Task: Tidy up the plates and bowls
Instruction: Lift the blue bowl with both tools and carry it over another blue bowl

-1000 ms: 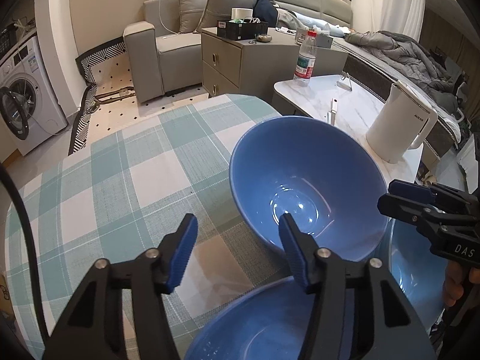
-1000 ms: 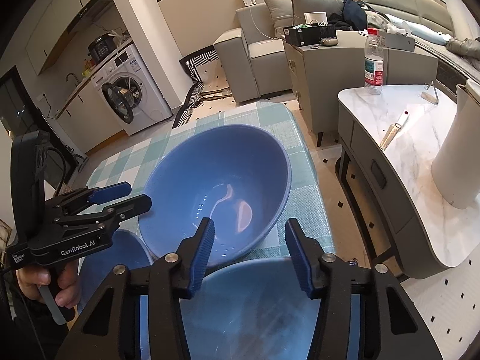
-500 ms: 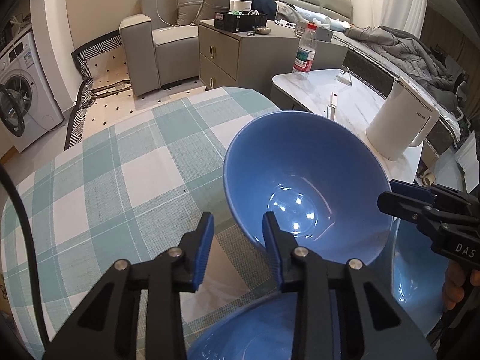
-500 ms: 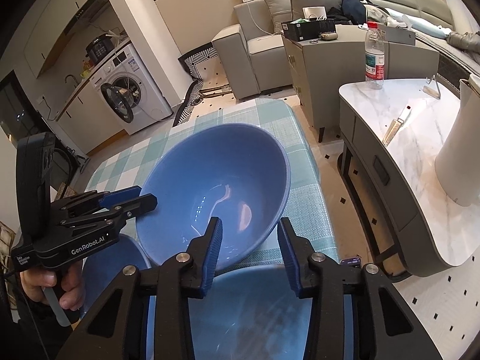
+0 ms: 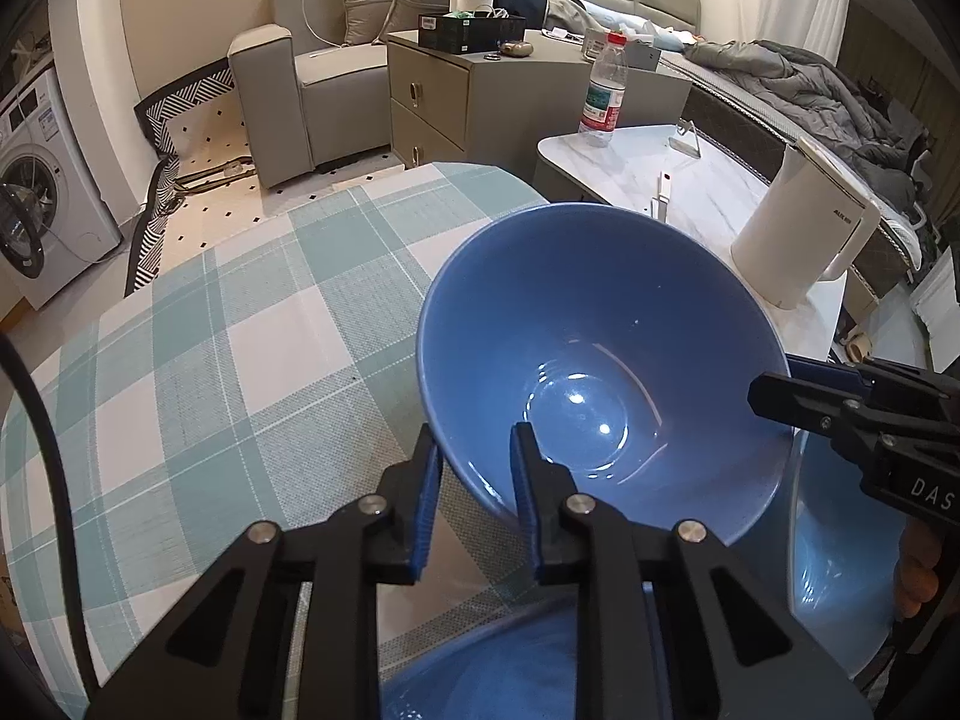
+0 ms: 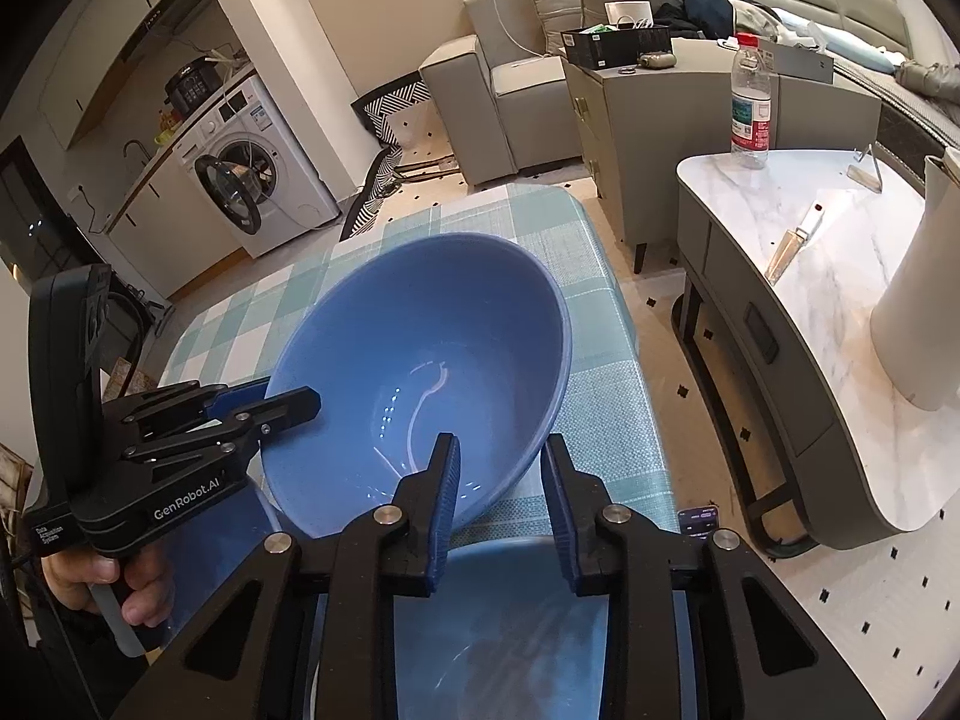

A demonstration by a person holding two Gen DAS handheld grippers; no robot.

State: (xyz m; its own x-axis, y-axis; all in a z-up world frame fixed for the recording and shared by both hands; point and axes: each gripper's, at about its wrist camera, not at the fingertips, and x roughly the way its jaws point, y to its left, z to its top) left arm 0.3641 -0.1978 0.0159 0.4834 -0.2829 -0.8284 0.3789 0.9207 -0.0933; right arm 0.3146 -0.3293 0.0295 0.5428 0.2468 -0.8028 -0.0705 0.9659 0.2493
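Both tongs, just closed, pinch one blue bowl (image 5: 600,360): left tongs (image 5: 474,456) on its near rim, right tongs (image 6: 501,468) opposite.

Both wrist cams sit close behind their own fingers, angled steeply down: left cam faces the blue bowl (image 5: 600,372) from its near-left rim, right cam from its near-right rim, both sharing bowl, checked tablecloth (image 5: 228,360), marble side table (image 6: 840,276), sofa bkgd.
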